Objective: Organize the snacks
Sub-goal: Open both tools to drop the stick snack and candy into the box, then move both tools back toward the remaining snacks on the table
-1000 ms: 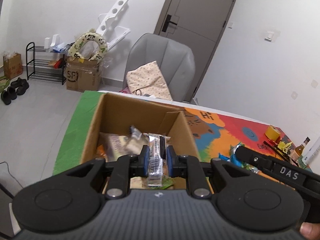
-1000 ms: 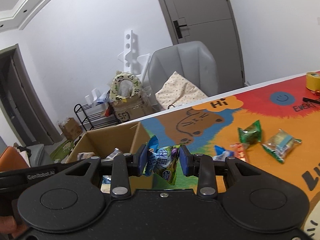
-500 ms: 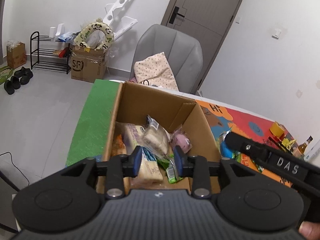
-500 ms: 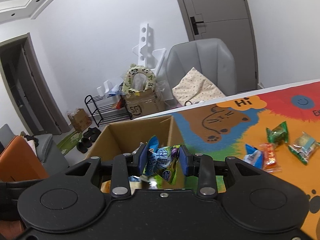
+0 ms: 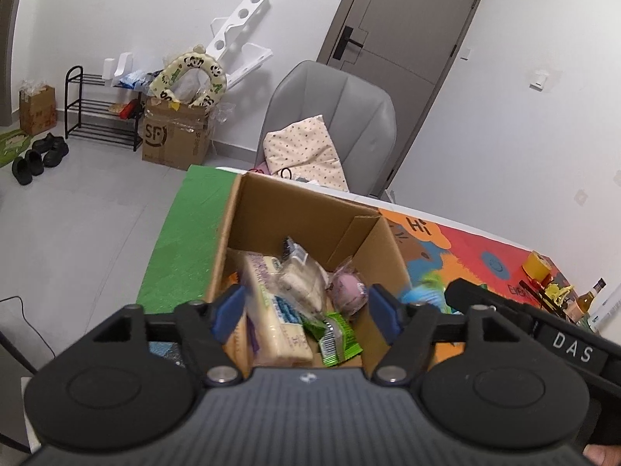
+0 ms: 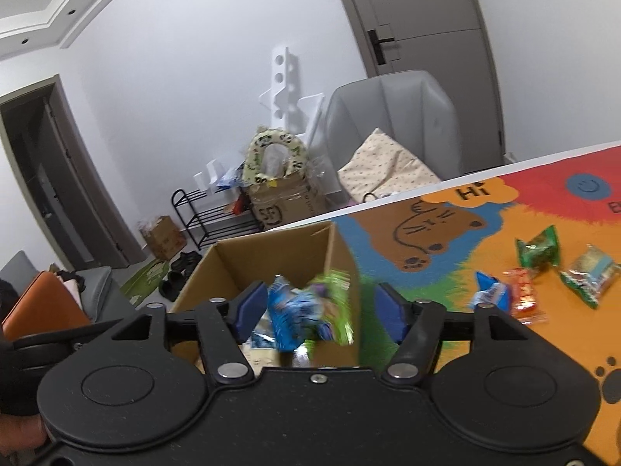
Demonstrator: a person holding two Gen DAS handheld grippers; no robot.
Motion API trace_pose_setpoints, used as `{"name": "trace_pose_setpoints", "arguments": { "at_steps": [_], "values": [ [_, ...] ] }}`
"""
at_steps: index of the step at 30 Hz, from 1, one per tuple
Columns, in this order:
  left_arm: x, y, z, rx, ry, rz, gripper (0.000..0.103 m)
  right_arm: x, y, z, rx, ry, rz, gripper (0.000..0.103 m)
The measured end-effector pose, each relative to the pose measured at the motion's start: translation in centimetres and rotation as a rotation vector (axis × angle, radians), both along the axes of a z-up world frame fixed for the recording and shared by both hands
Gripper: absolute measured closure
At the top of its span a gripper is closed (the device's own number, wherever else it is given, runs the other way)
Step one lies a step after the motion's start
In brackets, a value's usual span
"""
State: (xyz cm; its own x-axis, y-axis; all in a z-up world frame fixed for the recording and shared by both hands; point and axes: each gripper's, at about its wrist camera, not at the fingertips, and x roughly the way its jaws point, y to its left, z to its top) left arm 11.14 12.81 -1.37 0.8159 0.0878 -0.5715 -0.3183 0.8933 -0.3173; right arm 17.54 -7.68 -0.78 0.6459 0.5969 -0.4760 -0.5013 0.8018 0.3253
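- Our left gripper [image 5: 306, 312] has just spread wide over the cardboard box [image 5: 306, 213], nothing pinched.
- Our right gripper [image 6: 318, 308] has just been opening; the blue-green snack packet [image 6: 306, 310] sits blurred between its parted pads above the box.
- 4 snacks [image 6: 537, 250] lie on the mat [image 6: 446, 256].

White walls [image 5: 116, 19], pale grey floor [image 5: 77, 225]. Grey door [image 5: 403, 31] with dark handle behind a grey padded chair [image 5: 341, 108] bearing a dotted cushion [image 5: 306, 151]. Black wire shoe rack [image 5: 97, 112] along the wall, beside a taped cardboard carton [image 5: 174, 143]; dark shoes [image 5: 39, 155] on the floor nearby.
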Motion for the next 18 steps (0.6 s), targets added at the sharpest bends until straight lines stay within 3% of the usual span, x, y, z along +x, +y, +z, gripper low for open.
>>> {"name": "trace_pose_setpoints", "arguments": {
  "at_steps": [5,18],
  "values": [
    [0.3,-1.1,0.3,0.018,-0.006,-0.01,0.022,0.1,-1.6,-0.1,0.016,0.009,-0.015,0.038],
    [1.0,-3.7,1.0,0.059,0.003,-0.018,0.018,1.8,-8.1,-0.9,0.047,0.043,-0.117,0.038]
  ]
}}
